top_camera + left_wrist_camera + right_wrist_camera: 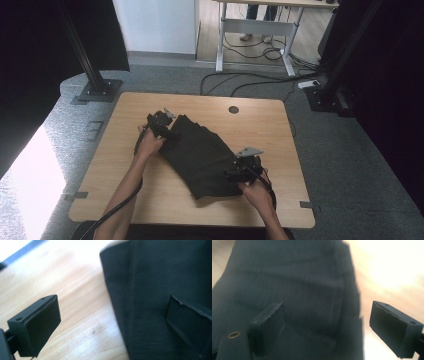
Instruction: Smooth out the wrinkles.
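Folded dark cloth (pixel 202 155) lying mid-table (pixel 125 145), running from 10 to 4 o'clock. Left claw (pixel 167 131) at 10, right claw (pixel 232 175) at 4. Both gaping wide and gripping nothing, each straddling a cloth edge, probably to pinch opposite ends.

A black folded cloth (pixel 205 155) with a faint fine weave lies on the light wood-grain table (pixel 125 150).

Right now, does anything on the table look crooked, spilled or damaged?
Nothing looks spilled or damaged. The folded dark fabric garment lies diagonally across the light wooden table, askew to its edges, with stepped layers at its far end. The open left tongs and right tongs each straddle an edge.
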A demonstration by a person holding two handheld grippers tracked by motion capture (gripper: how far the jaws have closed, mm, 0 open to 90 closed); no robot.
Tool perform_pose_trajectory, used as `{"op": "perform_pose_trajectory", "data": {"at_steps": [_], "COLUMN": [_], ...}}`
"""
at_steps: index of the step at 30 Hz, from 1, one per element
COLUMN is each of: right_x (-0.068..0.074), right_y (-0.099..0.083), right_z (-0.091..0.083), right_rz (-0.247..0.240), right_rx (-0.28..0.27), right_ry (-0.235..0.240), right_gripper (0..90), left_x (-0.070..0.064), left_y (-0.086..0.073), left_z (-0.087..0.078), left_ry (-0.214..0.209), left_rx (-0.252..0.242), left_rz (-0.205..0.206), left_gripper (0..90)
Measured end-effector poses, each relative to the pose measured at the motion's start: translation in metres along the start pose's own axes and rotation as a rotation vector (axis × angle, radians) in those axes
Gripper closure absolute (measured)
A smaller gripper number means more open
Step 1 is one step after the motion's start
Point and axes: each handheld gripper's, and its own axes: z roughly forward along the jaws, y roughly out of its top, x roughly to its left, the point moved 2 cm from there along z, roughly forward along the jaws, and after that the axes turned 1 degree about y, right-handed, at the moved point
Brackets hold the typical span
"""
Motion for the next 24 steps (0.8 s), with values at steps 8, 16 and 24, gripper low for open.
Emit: {"op": "perform_pose_trajectory", "data": {"at_steps": [8,16,24], "right_x": [-0.005,-0.055,-0.092], "right_y": [-0.031,-0.012,0.005], "right_z": [0.037,0.062,0.084], "right_rz": [0.032,0.078,0.098], "right_rx": [0.106,0.09,0.067], "right_ry": [-0.059,-0.124,-0.105], "right_gripper": [12.5,13.0,13.6], "left_x": [0.001,-0.012,-0.027], "left_y": [-0.034,-0.075,-0.091], "left_z": [-0.007,-0.044,-0.061], "left_ry": [-0.028,-0.059,-0.114], "left_rx": [-0.03,-0.021,-0.044], "left_rz": [-0.136,-0.156,-0.13], "left_gripper": [0.4,6.2,6.4]}}
